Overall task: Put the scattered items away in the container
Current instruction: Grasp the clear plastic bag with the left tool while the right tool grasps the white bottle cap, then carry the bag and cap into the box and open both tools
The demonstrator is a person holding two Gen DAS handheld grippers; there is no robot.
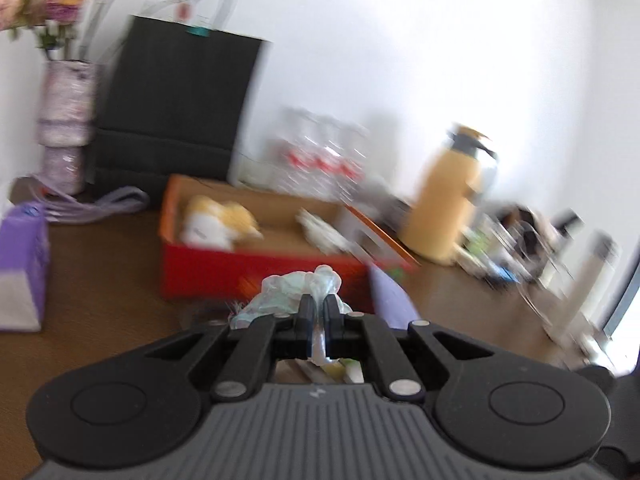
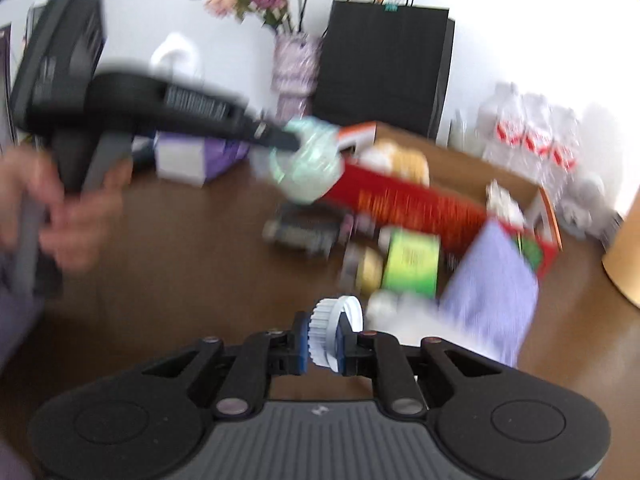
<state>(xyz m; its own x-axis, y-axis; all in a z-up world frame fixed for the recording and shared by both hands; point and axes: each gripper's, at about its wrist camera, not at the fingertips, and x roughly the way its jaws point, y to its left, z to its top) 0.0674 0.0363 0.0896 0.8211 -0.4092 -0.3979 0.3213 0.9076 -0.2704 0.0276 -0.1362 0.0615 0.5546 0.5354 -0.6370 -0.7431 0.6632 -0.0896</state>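
Now L gripper point(image 1: 319, 303) pinches plastic wrap point(image 1: 294, 289), R gripper point(image 2: 323, 334) white cap point(image 2: 334, 322).

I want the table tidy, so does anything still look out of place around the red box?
Yes. A green packet, a small jar and a dark bottle lying on its side still sit loose on the table beside the red box, not inside it.

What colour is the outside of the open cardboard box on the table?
Red cardboard box, plain brown inside; clearest in the left wrist view.

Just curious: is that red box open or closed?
Open. The red box has no lid on, and a plush toy lies visible inside.
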